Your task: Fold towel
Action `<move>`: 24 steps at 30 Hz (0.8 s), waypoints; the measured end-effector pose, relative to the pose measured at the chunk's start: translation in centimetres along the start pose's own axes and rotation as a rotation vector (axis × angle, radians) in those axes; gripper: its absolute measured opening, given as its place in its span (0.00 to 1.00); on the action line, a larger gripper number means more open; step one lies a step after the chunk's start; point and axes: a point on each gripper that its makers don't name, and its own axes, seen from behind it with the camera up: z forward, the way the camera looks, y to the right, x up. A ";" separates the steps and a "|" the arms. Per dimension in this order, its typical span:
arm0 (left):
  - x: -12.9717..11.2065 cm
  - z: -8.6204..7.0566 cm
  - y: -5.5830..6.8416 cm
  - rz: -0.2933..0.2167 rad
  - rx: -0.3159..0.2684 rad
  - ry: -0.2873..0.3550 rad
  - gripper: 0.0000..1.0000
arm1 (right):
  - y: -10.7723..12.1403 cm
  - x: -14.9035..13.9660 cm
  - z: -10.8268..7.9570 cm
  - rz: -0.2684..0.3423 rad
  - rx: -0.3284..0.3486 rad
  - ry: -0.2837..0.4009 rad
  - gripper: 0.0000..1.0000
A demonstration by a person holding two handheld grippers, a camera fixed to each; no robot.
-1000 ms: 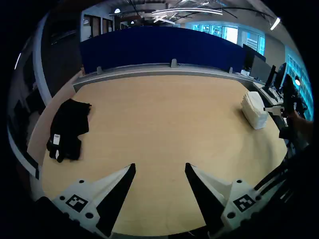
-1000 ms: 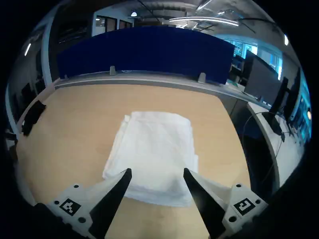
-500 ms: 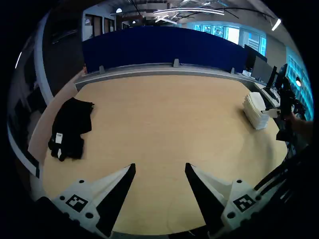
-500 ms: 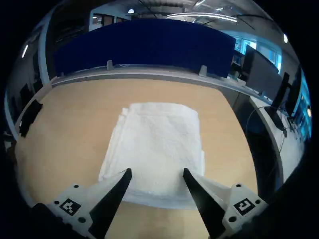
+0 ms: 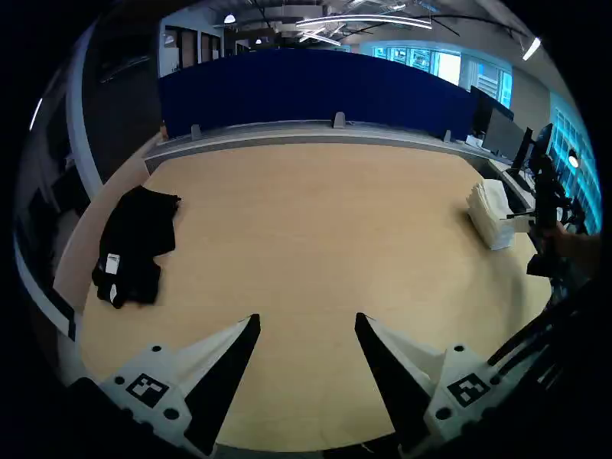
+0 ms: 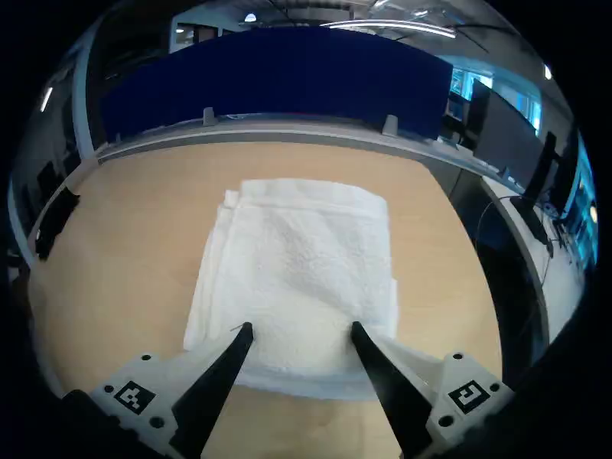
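A stack of folded white towels (image 6: 298, 260) lies on the wooden table (image 6: 130, 229), straight ahead in the right gripper view. My right gripper (image 6: 301, 333) stands open, its fingertips over the stack's near edge with nothing between them. In the left gripper view the same towel stack (image 5: 489, 214) sits at the table's far right, and the right gripper (image 5: 528, 220) with the hand holding it is just beside it. My left gripper (image 5: 306, 325) is open over bare table (image 5: 306, 229) near the front edge.
A crumpled black garment (image 5: 134, 245) lies at the table's left side and appears again as the black garment (image 6: 53, 222) far left. A blue partition (image 5: 306, 88) runs along the back edge. Monitors (image 6: 505, 149) stand on a desk to the right.
My right gripper has moved forward over the towel stack, so its fingertips now overlap the near edge. The left gripper has barely moved.
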 end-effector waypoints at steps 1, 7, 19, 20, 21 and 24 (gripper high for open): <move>0.0 0.0 0.0 0.000 0.000 0.000 0.92 | 0.0 0.1 0.0 0.001 0.001 0.001 1.00; 0.1 0.1 0.0 0.002 0.000 -0.001 0.92 | -0.4 1.8 -0.8 -0.003 0.005 0.027 1.00; 0.1 0.0 0.1 -0.007 0.001 0.002 0.92 | -0.7 6.4 -0.4 -0.031 0.008 0.079 1.00; 0.0 0.0 0.0 -0.007 0.003 0.001 0.92 | -0.7 6.7 -0.3 -0.032 0.007 0.081 1.00; -0.1 0.0 0.0 -0.007 0.004 0.000 0.92 | -0.6 6.9 -0.1 -0.034 0.006 0.083 1.00; -0.1 0.0 -0.2 -0.009 0.010 -0.001 0.92 | -0.4 7.8 0.5 -0.039 0.001 0.088 1.00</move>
